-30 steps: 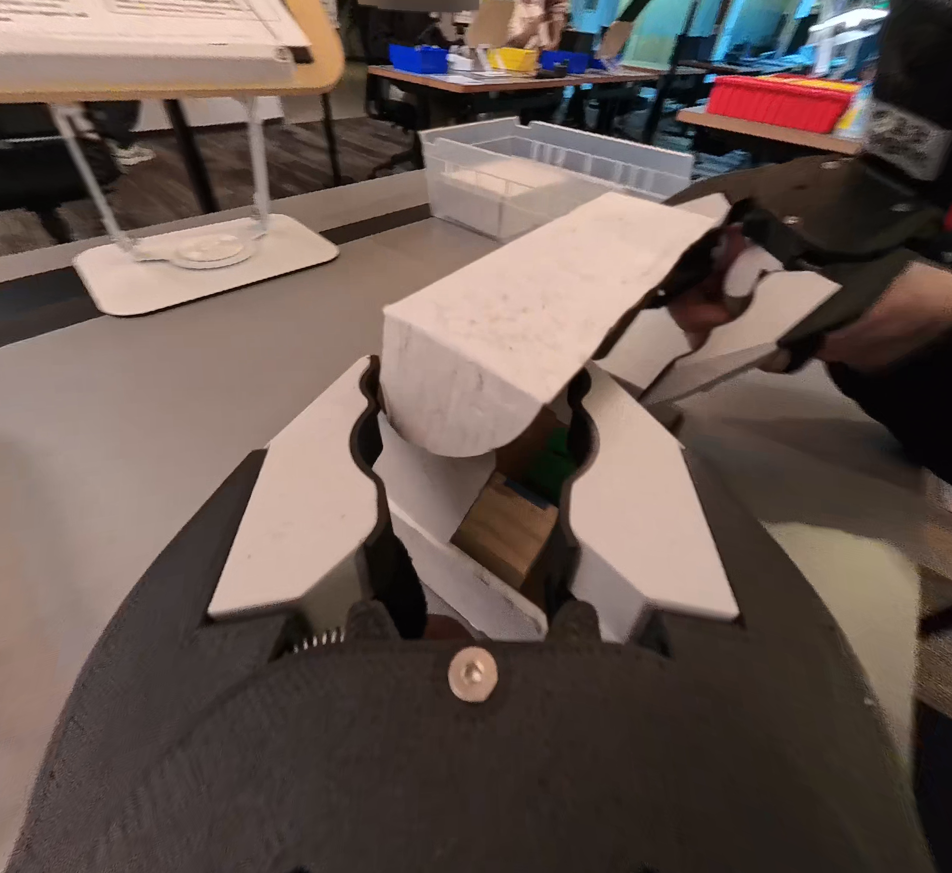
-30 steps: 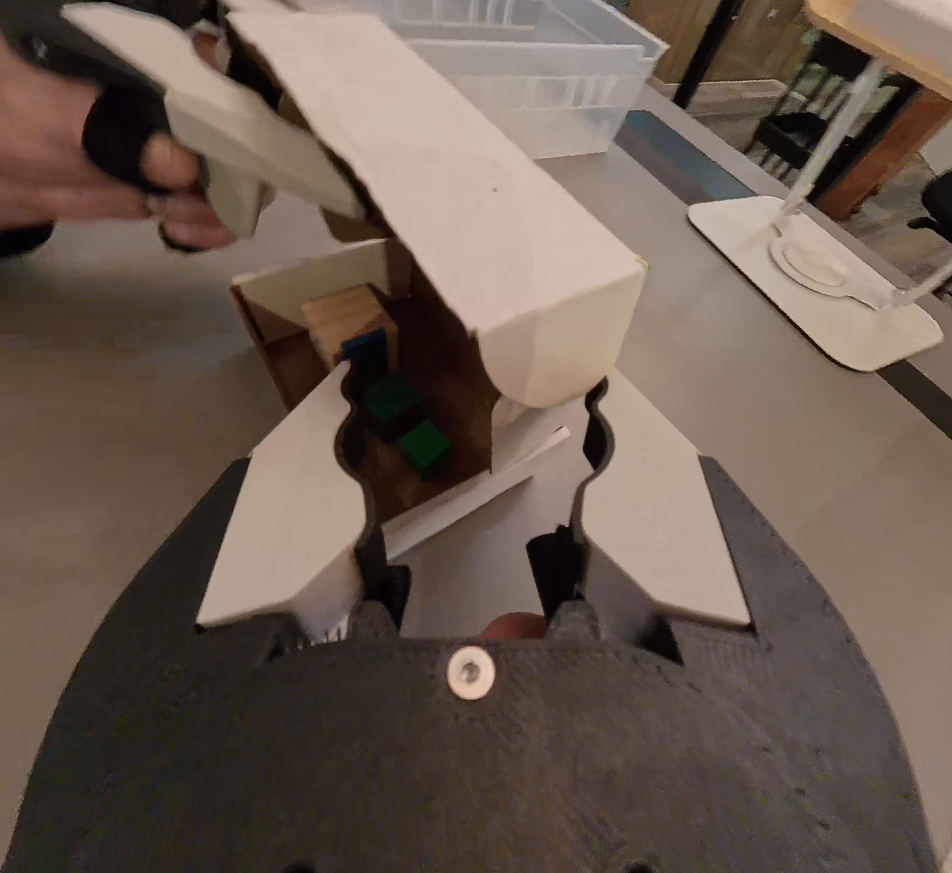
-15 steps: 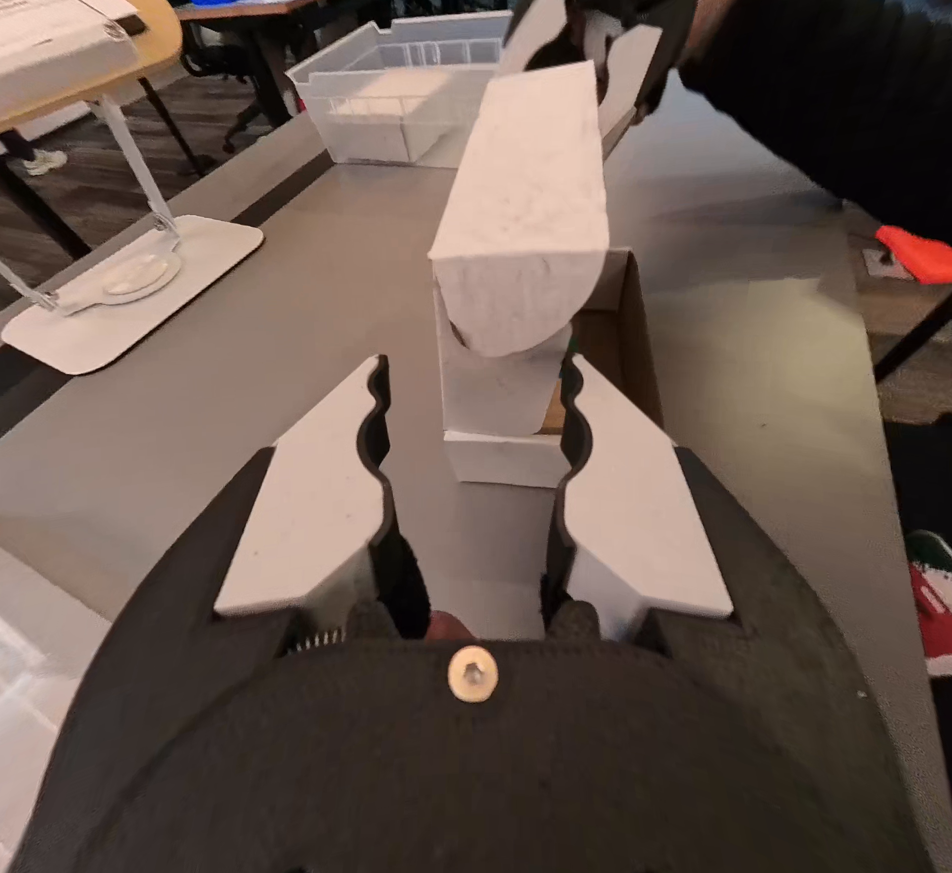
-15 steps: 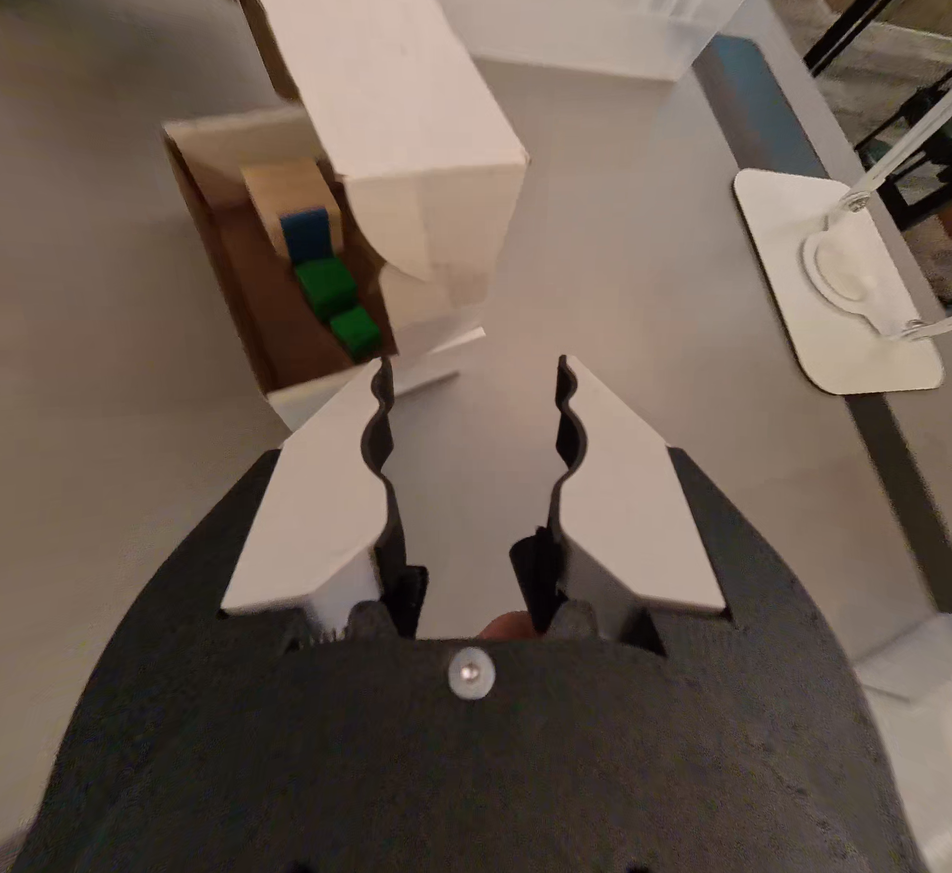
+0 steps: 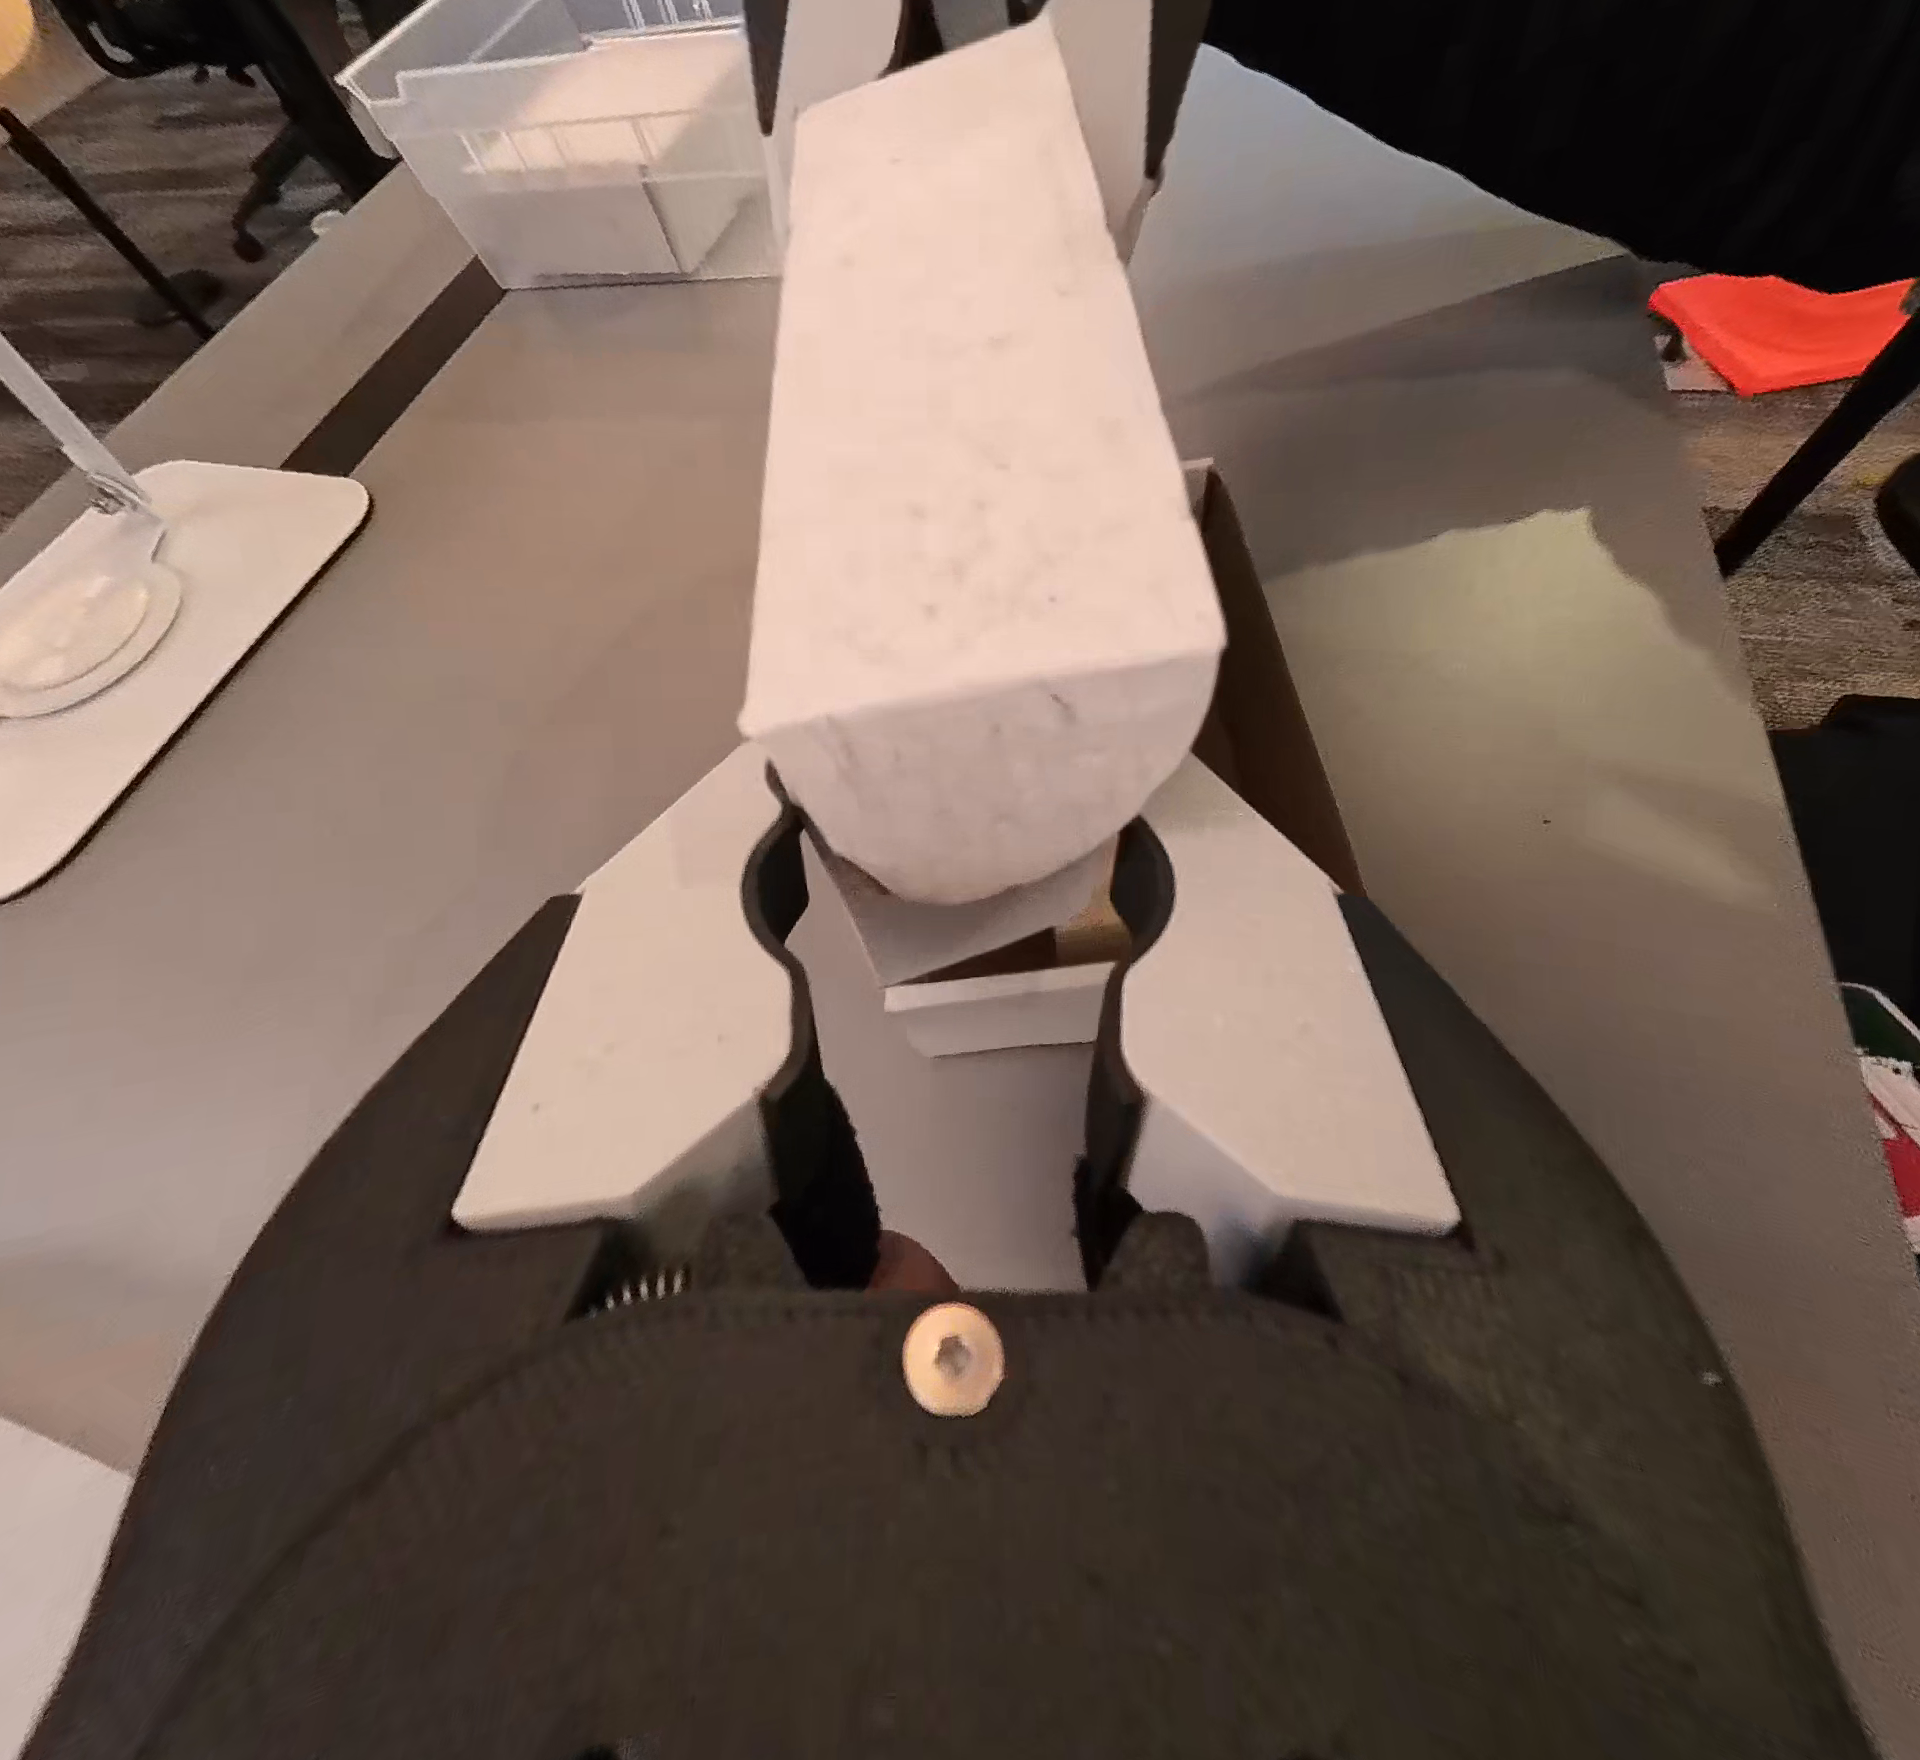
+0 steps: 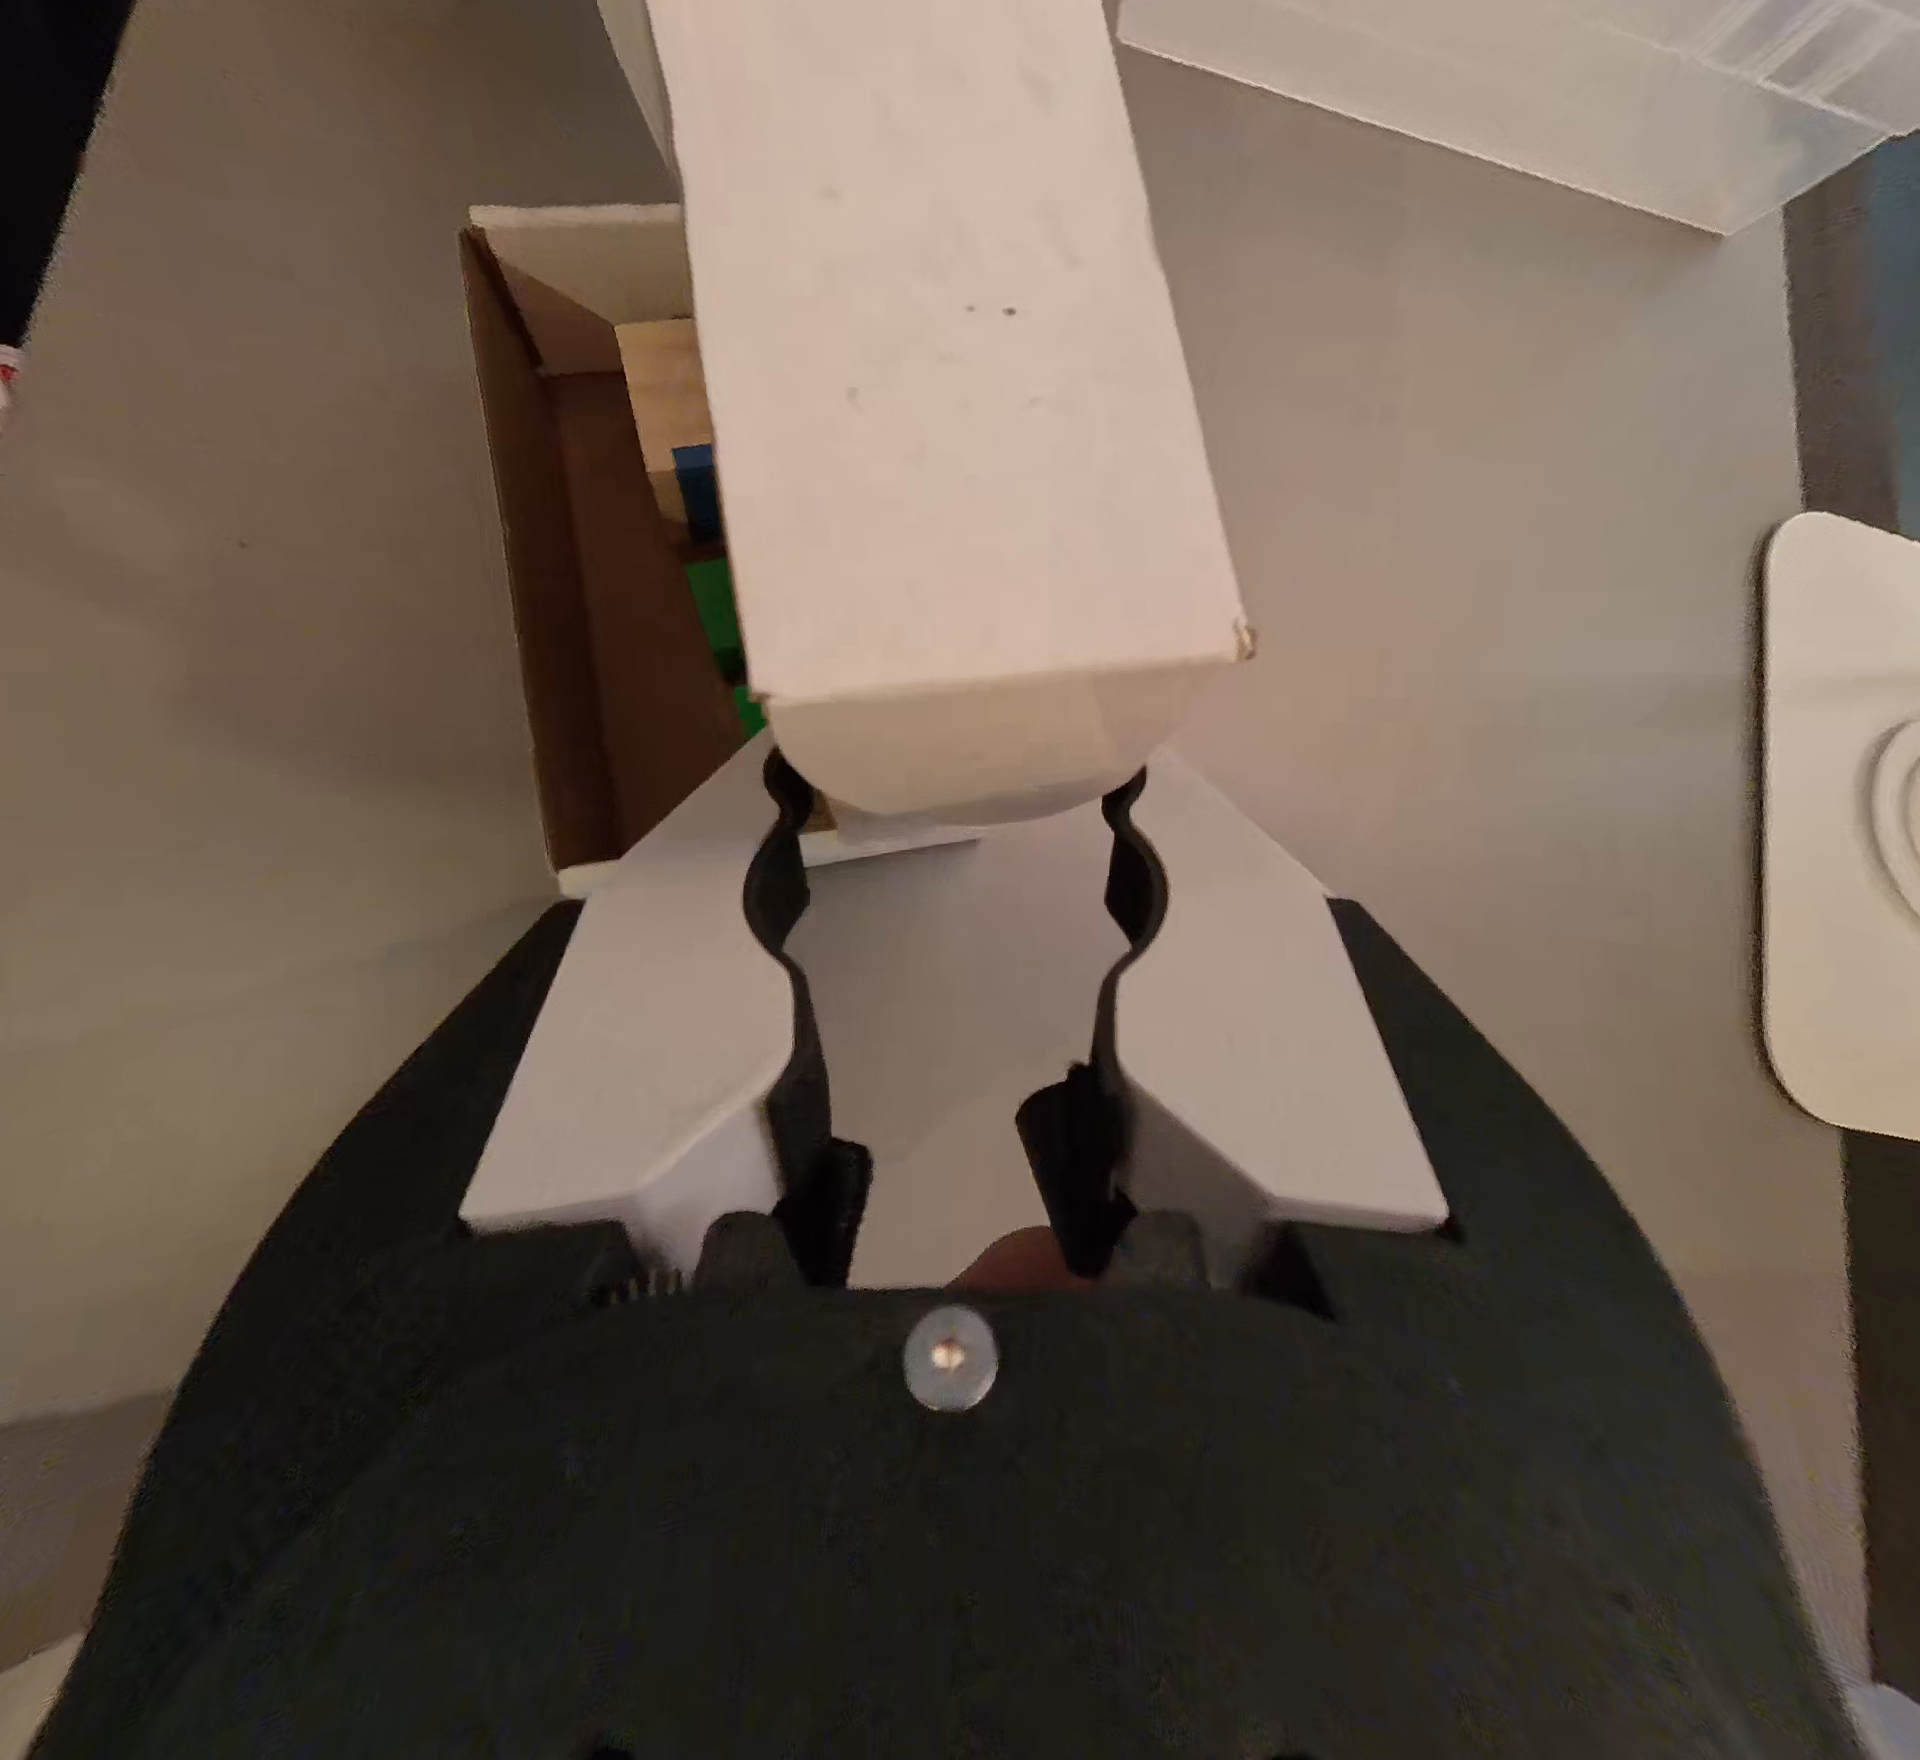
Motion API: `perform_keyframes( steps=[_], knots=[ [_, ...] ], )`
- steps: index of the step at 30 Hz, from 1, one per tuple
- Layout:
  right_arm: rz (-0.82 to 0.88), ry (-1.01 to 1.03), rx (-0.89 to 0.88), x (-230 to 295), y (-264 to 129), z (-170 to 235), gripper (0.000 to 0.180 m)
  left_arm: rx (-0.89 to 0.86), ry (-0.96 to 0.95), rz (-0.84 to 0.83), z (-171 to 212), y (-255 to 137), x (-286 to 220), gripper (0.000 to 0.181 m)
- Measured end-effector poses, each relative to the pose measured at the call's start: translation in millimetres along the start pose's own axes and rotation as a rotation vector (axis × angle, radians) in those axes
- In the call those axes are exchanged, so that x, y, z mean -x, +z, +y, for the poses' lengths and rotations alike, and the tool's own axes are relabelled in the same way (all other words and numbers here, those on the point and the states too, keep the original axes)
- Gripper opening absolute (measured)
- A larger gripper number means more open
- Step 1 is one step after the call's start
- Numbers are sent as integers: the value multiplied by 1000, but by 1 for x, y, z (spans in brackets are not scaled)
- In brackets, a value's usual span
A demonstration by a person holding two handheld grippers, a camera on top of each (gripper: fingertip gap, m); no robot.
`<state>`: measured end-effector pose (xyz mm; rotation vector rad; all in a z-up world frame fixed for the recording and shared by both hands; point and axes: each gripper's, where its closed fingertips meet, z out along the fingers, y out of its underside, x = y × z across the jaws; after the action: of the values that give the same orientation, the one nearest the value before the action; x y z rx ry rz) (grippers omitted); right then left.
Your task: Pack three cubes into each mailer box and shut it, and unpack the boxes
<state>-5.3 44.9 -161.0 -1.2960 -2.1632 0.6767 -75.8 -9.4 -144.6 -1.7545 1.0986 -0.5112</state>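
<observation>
Left gripper (image 5: 961, 863) spread, now closer under lid flap (image 5: 977, 484); right gripper (image 6: 951, 843) spread too, moved in below it. White mailer box (image 6: 530, 505) on grey table (image 5: 468, 630), matte cardboard, brown inside, lid raised. Blue cube (image 6: 694, 489), green cubes (image 6: 715, 604) inside, beside wooden block (image 6: 665, 370). Clear bin (image 5: 561, 141) behind.

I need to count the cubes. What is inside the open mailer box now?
Inside the mailer box a wooden block, a blue cube and green cubes show. The raised lid covers the rest, so no full count.
</observation>
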Motion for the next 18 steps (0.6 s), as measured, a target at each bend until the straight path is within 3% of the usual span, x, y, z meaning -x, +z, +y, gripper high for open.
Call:
perform_keyframes(
  steps=[5, 10, 15, 18],
  knots=[
    [-68, -46, -37, 16, 1, -7, 59, 3, 9, 9, 2, 2, 3, 52],
    [-149, -46, 3, 22, -8, 1, 82, -17, -22, 73, 1, -2, 4, 53],
    [-201, -56, 53, 23, -22, 15, 78, 0, -9, 98, 1, -1, 3, 53],
    [-134, -102, 115, 8, -18, 20, 70, 13, 0, 108, 0, 0, 4, 53]
  ],
)
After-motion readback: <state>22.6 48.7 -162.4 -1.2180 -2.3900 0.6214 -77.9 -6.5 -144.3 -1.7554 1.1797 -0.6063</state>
